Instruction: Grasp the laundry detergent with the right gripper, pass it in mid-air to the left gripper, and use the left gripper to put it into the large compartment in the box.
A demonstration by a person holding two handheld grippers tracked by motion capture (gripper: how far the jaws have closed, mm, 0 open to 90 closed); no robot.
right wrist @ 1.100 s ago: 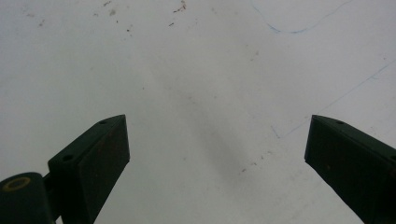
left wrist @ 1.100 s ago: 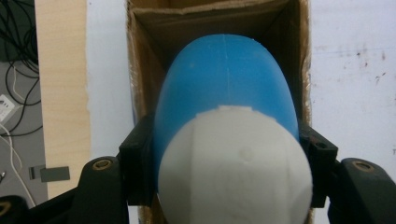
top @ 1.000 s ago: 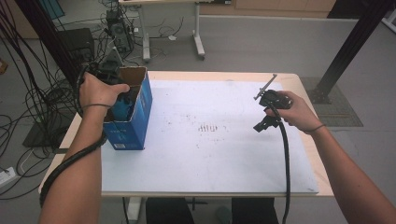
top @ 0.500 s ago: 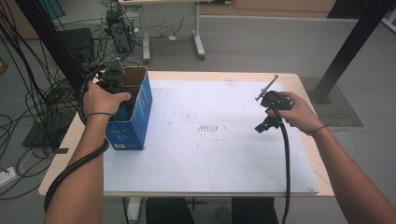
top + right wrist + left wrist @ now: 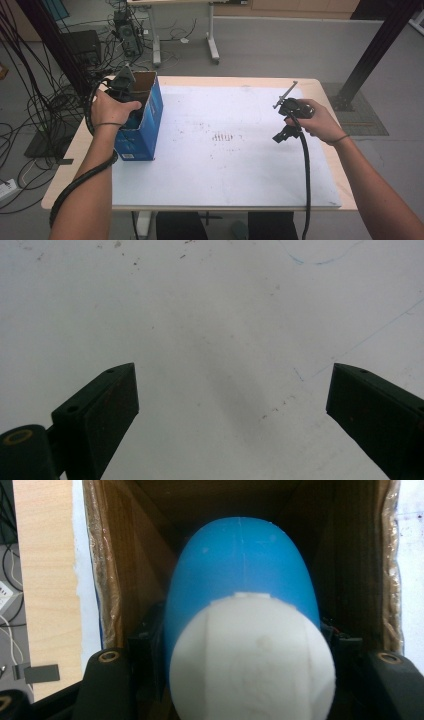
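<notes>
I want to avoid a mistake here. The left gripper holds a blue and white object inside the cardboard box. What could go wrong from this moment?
1. The blue and white object is smooth and rounded, so it could slip from the left gripper, which grips it at the sides.
2. The box has narrow walls close to the object; it might catch on them or drag the box along.
3. The right gripper rests open, away from the box, so nothing steadies it.

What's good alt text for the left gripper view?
A blue and white egg-shaped object sits clamped between the left gripper's two black jaws, its white end nearest the camera and its blue end pointing into an open cardboard box. The box's brown inner walls frame it, with a strip of wooden tabletop at the left edge.
</notes>
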